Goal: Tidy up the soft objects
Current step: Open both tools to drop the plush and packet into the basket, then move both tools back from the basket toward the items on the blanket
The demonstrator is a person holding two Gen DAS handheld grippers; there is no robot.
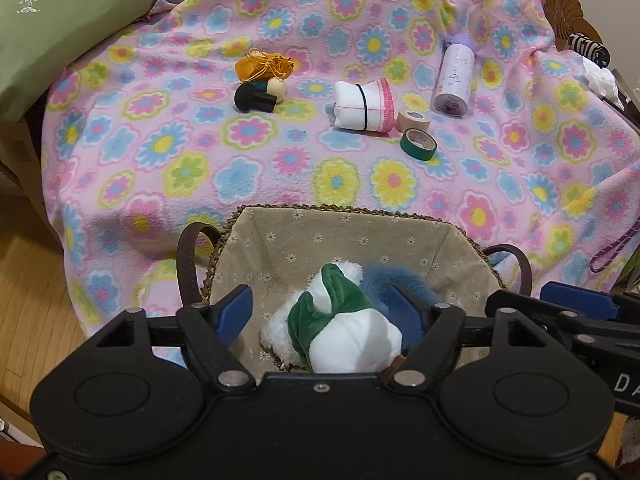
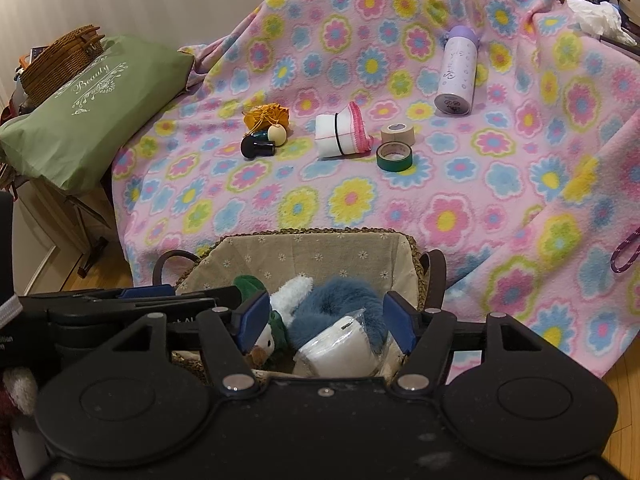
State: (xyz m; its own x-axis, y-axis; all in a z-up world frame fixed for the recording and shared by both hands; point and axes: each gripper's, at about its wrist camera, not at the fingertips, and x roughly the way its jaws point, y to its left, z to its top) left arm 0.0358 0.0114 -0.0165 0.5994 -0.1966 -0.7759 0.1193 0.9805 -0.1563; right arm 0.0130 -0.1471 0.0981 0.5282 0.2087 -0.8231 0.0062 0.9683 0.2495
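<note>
A woven basket (image 1: 340,210) with a beige flowered lining sits right under both grippers. Inside lie a white and green plush toy (image 1: 340,320), a blue furry piece (image 1: 396,280) and a white pack in clear wrap (image 2: 340,344). My left gripper (image 1: 324,312) is open over the plush, and its blue pads stand clear of the toy on both sides. Over the wrapped pack and the blue furry piece (image 2: 340,300), my right gripper (image 2: 326,320) is open too, touching neither. Further back, a rolled white and pink cloth (image 1: 362,106) and an orange pouch (image 1: 262,66) rest on the flowered blanket (image 1: 200,168).
Also on the blanket are a black brush (image 1: 254,98), a beige tape roll (image 1: 414,120), a green tape roll (image 1: 418,144) and a lilac bottle (image 1: 454,76). A green cushion (image 1: 60,28) lies at the left edge. Wooden floor (image 1: 24,280) shows at lower left.
</note>
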